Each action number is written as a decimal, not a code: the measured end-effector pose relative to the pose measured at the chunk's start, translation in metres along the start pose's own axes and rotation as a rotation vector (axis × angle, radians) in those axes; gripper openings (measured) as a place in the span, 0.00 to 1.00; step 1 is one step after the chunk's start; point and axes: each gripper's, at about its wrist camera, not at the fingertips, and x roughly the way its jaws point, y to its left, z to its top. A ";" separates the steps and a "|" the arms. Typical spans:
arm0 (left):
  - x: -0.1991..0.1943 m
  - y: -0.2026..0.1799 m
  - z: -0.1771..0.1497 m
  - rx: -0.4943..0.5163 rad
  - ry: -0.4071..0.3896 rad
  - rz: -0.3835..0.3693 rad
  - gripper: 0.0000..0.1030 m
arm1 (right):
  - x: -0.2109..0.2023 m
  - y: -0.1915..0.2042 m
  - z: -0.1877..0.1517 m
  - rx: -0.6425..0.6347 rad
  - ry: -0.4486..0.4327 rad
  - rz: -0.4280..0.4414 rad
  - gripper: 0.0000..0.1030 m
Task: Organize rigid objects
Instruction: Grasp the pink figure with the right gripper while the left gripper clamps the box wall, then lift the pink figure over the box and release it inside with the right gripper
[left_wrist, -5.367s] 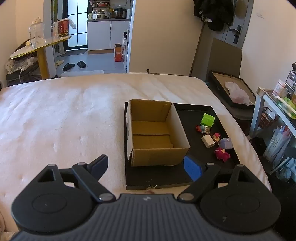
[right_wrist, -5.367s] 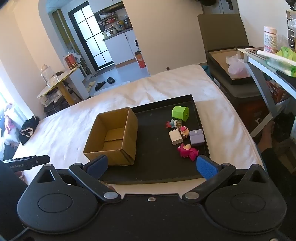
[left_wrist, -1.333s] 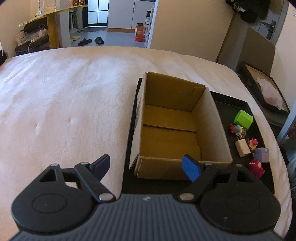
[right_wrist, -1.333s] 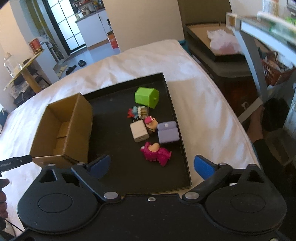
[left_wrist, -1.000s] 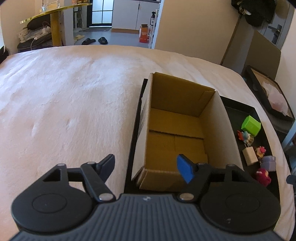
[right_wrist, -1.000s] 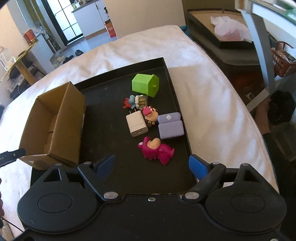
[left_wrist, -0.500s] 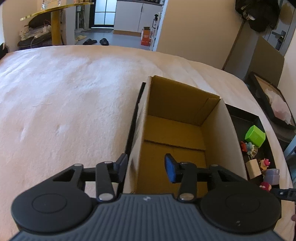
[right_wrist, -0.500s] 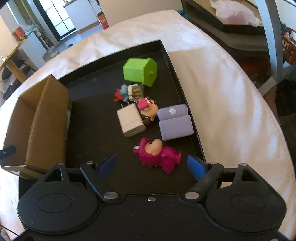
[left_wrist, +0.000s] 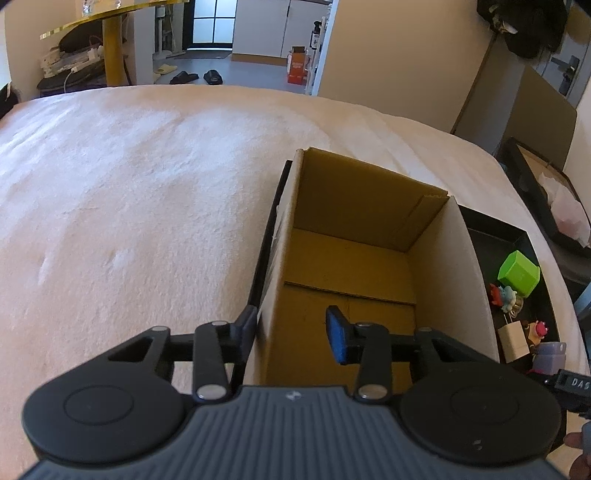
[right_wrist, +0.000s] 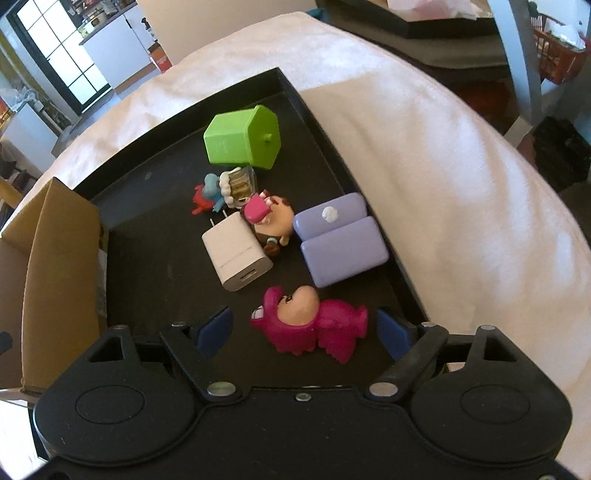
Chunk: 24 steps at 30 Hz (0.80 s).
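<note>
We are tilting both grippers downward: the left gripper (left_wrist: 291, 330) is closing its jaws astride a cardboard wall, while the right gripper (right_wrist: 304, 330) is holding its jaws wide apart.

looks like a home, a bedroom w/ a kitchen next door. big soft white bed (left_wrist: 147, 192) fills the room. slippers (left_wrist: 192, 76) on the floor by the doorway, white kitchen cupboards (left_wrist: 266, 26) behind. dark clothes (left_wrist: 524, 26) hanging near a door w/ a handle (left_wrist: 565, 74). yellow table (left_wrist: 110, 40) at the side.
</note>
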 end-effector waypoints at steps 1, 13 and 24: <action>0.000 0.002 0.000 -0.005 0.000 0.007 0.30 | 0.001 0.002 0.000 -0.009 -0.001 0.001 0.74; -0.007 0.011 -0.010 -0.005 0.007 -0.011 0.11 | -0.022 0.011 0.003 -0.047 -0.029 0.050 0.65; -0.016 0.015 -0.020 -0.001 0.021 -0.062 0.12 | -0.047 0.036 0.008 -0.094 -0.070 0.115 0.65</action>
